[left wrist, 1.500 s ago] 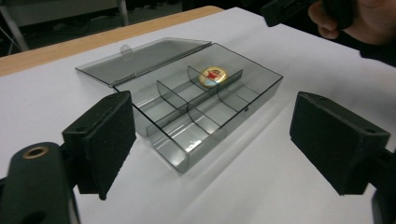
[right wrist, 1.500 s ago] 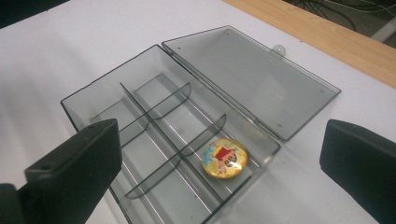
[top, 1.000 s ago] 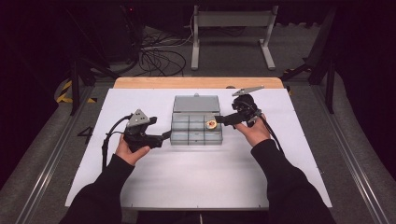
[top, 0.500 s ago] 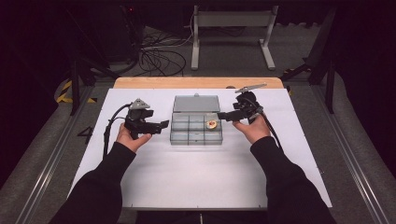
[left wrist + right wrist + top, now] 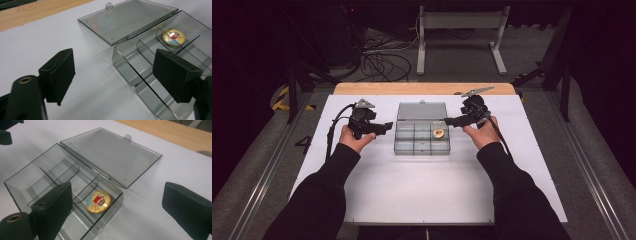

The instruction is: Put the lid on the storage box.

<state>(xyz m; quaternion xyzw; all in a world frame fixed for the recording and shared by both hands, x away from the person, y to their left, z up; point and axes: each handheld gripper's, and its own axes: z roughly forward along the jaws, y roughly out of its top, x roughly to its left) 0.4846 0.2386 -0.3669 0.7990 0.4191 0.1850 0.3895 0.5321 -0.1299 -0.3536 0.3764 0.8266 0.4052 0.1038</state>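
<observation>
Evidently both grippers are flanking an open, smoke-grey compartment box (image 5: 422,137) lying on the white table cover (image 5: 377,190), its lid (image 5: 422,111) folded flat on the far side, and the likely step in hand is closing that lid over the round yellow badge (image 5: 439,133). That badge is lying flat in the right-hand compartment of the row nearest the hinge; seen from the right gripper view, the badge (image 5: 98,201) is sitting between a curved divider and the outer wall, touching nothing else that I can make out. The left gripper (image 5: 385,127) is hovering just left of the box with its jaws gaping wide and gripping nothing, and the right gripper (image 5: 449,121) is hanging just off the box's right side, equally wide open and empty. To do this well, I judge one gripper should be steadying the box by a side wall while the other is slipping a jaw under the lid's far edge near its small tab (image 5: 109,5) and swinging it over slowly. Thin clear plastic is probably light and slippery, so pushing hard is risking a skid or jolting the badge out of its cell
</observation>
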